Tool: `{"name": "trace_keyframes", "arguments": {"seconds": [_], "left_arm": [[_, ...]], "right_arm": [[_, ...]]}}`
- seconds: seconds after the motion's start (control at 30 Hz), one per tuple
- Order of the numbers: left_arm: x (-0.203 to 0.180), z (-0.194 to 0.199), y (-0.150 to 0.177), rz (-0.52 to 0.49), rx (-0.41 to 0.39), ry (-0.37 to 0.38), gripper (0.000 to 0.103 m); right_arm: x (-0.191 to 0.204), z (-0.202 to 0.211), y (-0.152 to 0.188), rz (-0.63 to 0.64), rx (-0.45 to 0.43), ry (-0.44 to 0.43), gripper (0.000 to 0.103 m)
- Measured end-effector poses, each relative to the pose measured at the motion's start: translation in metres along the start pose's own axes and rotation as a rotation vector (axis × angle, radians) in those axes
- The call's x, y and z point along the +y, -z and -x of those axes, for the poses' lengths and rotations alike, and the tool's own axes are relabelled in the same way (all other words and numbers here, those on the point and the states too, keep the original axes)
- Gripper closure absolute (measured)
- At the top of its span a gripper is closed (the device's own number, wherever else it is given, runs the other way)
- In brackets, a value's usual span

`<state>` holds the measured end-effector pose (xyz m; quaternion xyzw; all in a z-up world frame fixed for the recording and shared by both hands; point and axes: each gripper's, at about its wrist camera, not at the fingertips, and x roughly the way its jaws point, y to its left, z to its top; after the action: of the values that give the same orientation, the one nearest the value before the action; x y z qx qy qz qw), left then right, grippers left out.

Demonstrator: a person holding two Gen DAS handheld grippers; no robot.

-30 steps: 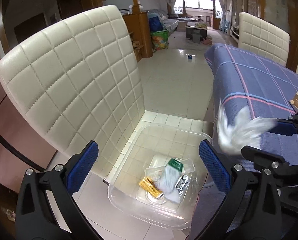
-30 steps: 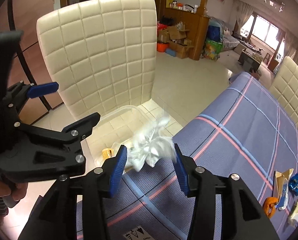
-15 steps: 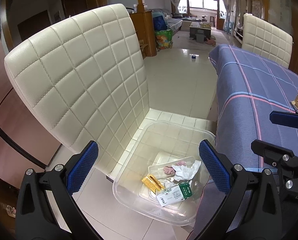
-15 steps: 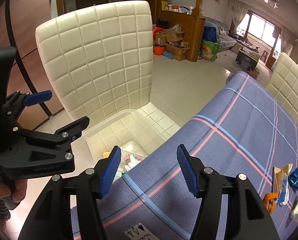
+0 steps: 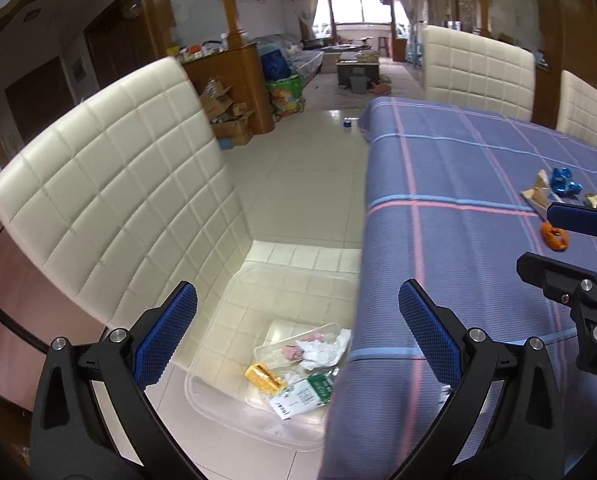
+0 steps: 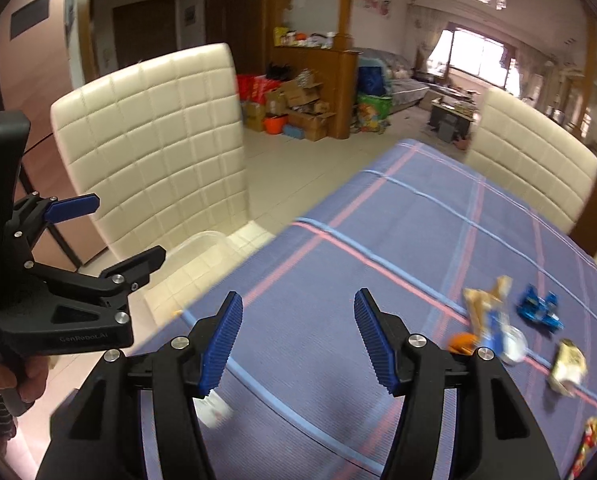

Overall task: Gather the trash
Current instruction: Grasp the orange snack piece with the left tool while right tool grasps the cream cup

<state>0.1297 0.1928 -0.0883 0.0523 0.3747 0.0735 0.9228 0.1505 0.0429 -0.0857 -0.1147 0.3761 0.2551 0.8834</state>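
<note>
A second earlier the right gripper (image 6: 297, 334) had carried a crumpled white wad over the clear plastic bin (image 5: 234, 344); now its jaws stood apart with nothing between them, above the blue plaid cloth of the counter (image 6: 378, 240). The white wad (image 5: 324, 350) lay in the bin on the floor beside the cream chair (image 5: 118, 208), next to a yellow wrapper (image 5: 263, 376) and a green-and-white carton (image 5: 302, 394). Both views had swung from the bin toward the counter. The left gripper (image 5: 297, 336) hung over the bin's edge, its jaws wide apart and empty as before. More trash waited on the cloth: a tan wrapper (image 6: 483, 300), a blue wrapper (image 6: 538, 308), an orange scrap (image 6: 460, 342) and a pale packet (image 6: 568, 366).
</note>
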Motion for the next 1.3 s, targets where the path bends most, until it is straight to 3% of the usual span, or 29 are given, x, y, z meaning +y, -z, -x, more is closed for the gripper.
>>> {"name": "trace_keyframes", "arguments": {"seconds": [0.4,0.77,0.9,1.03,1.23,1.27,1.3], "left_arm": [[-0.126,0.006,-0.025,-0.177,-0.017,0.156,0.004],[-0.231,-0.032,-0.030,-0.277,0.084,0.284,0.004],[-0.249,-0.047,-0.035,-0.283,0.108,0.298,0.004],[-0.261,-0.061,-0.040,-0.280,0.138,0.306,0.004],[-0.263,-0.076,-0.040,-0.251,0.164,0.302,0.005],[-0.262,-0.078,-0.040,-0.244,0.172,0.315,0.007],[-0.260,-0.079,-0.040,-0.241,0.178,0.324,0.016]], "right_arm": [[-0.133,0.051,0.065,-0.227,0.002,0.166,0.046],[-0.242,0.049,0.109,-0.435,0.056,0.267,0.046],[-0.261,0.035,0.111,-0.475,0.075,0.275,0.046],[-0.272,0.022,0.107,-0.510,0.078,0.282,0.034],[-0.282,0.002,0.102,-0.539,0.093,0.282,0.034],[-0.282,-0.002,0.103,-0.541,0.102,0.284,0.034],[-0.281,-0.004,0.103,-0.538,0.106,0.284,0.034]]}}
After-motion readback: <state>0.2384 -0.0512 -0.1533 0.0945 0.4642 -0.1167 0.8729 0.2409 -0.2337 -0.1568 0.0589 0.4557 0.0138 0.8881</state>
